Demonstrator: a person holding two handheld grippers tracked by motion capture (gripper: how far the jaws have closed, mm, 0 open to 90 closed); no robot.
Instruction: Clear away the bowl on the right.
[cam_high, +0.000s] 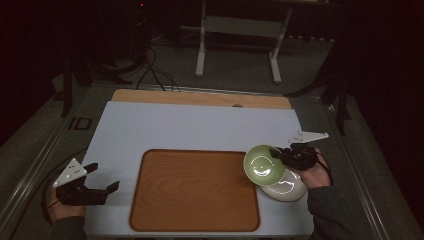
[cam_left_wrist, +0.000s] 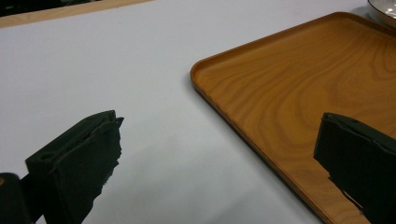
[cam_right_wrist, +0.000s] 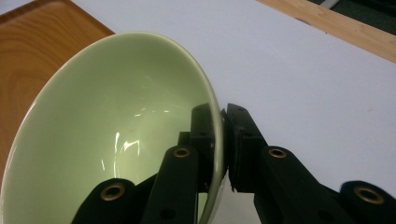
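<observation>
Clearly the wooden tray (cam_high: 195, 190) lies bare on the white table (cam_high: 165, 127), and the white bowl (cam_high: 287, 190) sits beside its right edge. Above that bowl the right gripper (cam_high: 278, 154), jaws pinched on the rim, holds the green bowl (cam_high: 263, 165) tilted: mid-lift, I judge, next carrying it over the tray. The left gripper (cam_high: 104, 178) waits, jaws apart, near the tray's left edge.

The left gripper (cam_left_wrist: 219, 163) holds its two black jaws wide apart over the pale table (cam_left_wrist: 93, 70), one jaw above the wooden tray (cam_left_wrist: 299, 79); a white dish's rim (cam_left_wrist: 384, 10) peeks beyond.
</observation>
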